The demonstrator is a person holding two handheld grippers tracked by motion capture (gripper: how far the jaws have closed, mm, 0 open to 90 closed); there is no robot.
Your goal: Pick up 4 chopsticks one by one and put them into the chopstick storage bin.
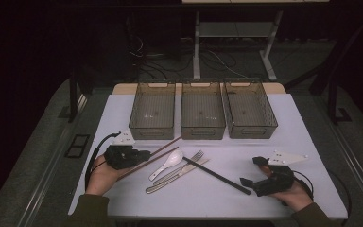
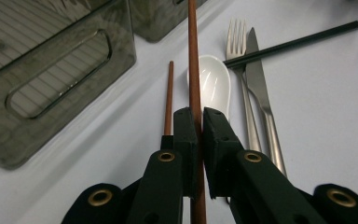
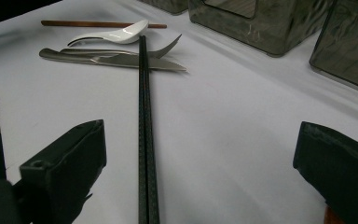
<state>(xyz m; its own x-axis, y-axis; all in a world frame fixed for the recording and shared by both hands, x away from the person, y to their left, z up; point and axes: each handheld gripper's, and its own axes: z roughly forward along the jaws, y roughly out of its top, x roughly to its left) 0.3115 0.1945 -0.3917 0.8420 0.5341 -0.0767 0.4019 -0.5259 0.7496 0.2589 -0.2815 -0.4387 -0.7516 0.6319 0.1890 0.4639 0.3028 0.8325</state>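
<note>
A: On the white table [image 1: 288, 118], where is the brown chopstick [image 2: 194, 70]?

B: The left gripper [image 2: 199, 123] holds it. The jaws are squeezed tight on it, and the stick pokes out toward 12 o'clock in the left gripper view. A second brown chopstick [image 2: 168, 95] lies just beside it, at 11 o'clock.

A: And the other hand?

B: The right gripper [image 1: 253, 171] has its jaws wide apart. The black chopsticks [image 3: 144, 121] lie on the table between them, running toward 12 o'clock, up to the white spoon [image 3: 116, 34], fork [image 3: 161, 49] and knife [image 3: 112, 59].
</note>
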